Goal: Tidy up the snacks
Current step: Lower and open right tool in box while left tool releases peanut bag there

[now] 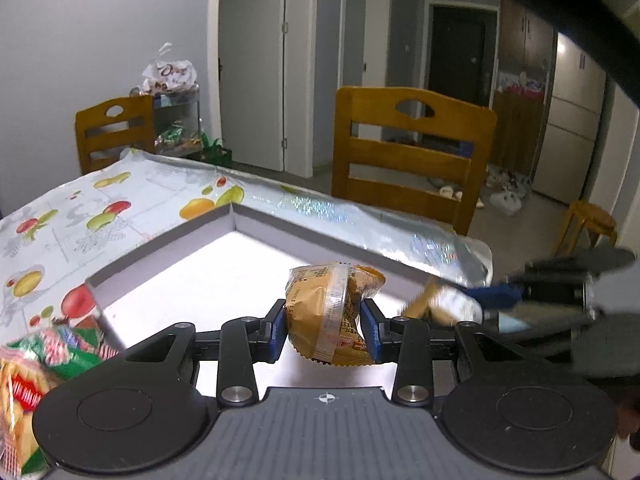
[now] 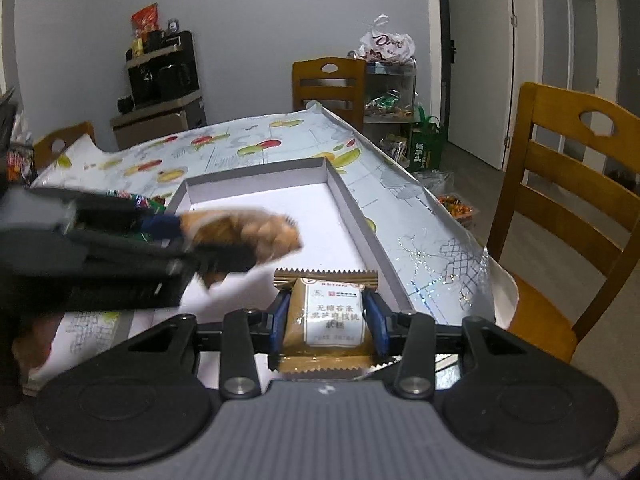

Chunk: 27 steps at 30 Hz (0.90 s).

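Just now the left gripper (image 1: pixel 324 326) pinches an orange snack packet (image 1: pixel 330 312) between its blue pads, held above the white tray (image 1: pixel 168 240) on the fruit-print tablecloth (image 1: pixel 80 208). Meanwhile the right gripper (image 2: pixel 326 326) clamps a gold wafer packet (image 2: pixel 326 320) over the tray's near edge.

You see a dim, cool-toned room in both views, with the white tray floor (image 1: pixel 224 264) blown out by glare from overhead. The fisheye bends the door frames and chairs toward the edges, and dark vignette fills the corners. The right gripper (image 1: pixel 480 304) smears with motion blur in your left view; the left gripper (image 2: pixel 224 240) blurs likewise in your right.
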### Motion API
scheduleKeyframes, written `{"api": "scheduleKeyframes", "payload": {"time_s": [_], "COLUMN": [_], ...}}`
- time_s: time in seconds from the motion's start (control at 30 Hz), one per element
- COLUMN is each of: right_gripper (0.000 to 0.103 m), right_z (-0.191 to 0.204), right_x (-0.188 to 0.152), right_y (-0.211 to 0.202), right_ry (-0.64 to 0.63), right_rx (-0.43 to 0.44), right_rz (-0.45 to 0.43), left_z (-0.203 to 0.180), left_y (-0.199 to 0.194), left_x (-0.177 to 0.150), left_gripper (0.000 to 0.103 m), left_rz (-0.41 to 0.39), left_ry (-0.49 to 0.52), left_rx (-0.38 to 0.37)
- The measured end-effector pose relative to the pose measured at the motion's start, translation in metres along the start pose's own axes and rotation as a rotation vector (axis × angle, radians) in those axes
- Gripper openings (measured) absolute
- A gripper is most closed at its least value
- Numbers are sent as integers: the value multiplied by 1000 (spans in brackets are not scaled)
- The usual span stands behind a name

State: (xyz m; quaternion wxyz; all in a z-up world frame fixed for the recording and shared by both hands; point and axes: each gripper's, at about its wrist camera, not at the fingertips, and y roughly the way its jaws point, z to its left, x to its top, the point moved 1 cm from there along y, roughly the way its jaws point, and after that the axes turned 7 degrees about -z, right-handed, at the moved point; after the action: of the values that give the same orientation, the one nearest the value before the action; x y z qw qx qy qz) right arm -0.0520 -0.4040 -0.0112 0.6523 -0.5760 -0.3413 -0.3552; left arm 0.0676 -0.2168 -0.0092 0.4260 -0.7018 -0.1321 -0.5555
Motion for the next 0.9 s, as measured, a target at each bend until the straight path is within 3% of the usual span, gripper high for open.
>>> {"api": "scheduleKeyframes", "payload": {"time_s": [0.23, 0.47, 0.9], "right_gripper": [41, 41, 41], "right_z": [5, 12, 9], "right_x": [-3, -6, -7], "right_y": [13, 26, 30], "right_ry": [-35, -111, -100], "right_rx": [-33, -56, -70], "right_rz": [41, 77, 72], "left_z": [-12, -10, -12], "left_y": [26, 42, 49], "left_x": [1, 6, 3], "left_gripper": [40, 40, 45], "left_rz": [28, 88, 94], "left_ry": [95, 43, 47], "left_rx": [-58, -132, -95]}}
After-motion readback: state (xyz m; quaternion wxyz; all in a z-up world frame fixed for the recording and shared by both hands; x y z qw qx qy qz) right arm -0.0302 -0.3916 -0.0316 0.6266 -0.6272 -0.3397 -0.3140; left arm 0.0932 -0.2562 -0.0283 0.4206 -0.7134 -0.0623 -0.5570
